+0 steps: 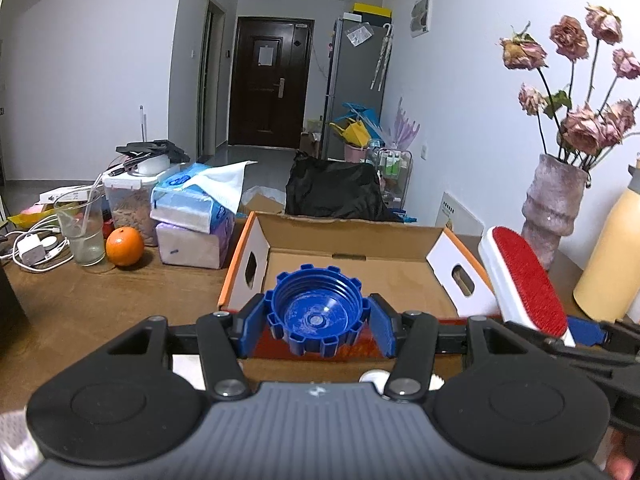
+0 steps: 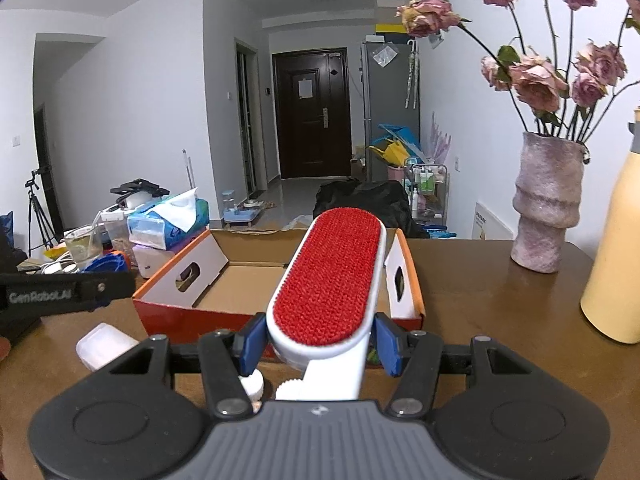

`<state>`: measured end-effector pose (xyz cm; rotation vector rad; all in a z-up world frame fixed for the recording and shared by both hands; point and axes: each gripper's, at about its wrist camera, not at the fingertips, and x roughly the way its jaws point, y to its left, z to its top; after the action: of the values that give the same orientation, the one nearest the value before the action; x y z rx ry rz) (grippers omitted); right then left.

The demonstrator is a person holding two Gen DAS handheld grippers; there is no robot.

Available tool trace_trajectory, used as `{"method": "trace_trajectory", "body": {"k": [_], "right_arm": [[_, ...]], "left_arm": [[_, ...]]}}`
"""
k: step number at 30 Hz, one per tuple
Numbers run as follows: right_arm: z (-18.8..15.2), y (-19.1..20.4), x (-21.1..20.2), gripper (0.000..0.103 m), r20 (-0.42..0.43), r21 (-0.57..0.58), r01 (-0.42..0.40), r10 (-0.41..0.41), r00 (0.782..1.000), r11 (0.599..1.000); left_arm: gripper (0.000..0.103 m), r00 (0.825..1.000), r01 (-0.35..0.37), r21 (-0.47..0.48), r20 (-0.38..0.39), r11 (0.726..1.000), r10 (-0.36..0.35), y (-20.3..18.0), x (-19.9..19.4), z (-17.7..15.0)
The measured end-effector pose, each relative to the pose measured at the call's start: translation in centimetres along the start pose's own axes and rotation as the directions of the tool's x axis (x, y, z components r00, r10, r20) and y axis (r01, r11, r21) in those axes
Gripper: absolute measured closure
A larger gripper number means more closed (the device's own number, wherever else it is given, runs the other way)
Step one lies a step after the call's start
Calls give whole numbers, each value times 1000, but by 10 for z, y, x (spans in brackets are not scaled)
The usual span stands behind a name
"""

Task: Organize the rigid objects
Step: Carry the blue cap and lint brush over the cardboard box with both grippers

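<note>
Standing on a brown wooden table (image 2: 480, 280), an open cardboard box (image 2: 224, 288) faces a dark door (image 2: 314, 114).

The left gripper (image 1: 318, 322) fingers (image 1: 252, 326) clamp a blue cap (image 1: 316, 312) before the cardboard box (image 1: 352, 240).

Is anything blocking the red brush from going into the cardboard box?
Nothing visible does. The red-faced white plastic lint brush, clamped in the right gripper, sits before the open cardboard box, whose visible floor looks bare.
</note>
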<state>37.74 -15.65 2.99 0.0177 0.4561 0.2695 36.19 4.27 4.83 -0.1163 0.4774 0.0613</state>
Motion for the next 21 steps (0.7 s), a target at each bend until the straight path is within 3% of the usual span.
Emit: {"method": "trace_trajectory", "body": {"k": [10, 21], "right_arm": [[19, 8, 39, 47, -20, 15, -22, 22, 1000, 1000], [45, 5, 85, 47, -22, 50, -1, 2, 1000, 999]], "left_arm": [[47, 999, -15, -24, 29, 1000, 16, -4, 36, 24], [47, 998, -59, -22, 9, 998, 59, -1, 85, 38]]}}
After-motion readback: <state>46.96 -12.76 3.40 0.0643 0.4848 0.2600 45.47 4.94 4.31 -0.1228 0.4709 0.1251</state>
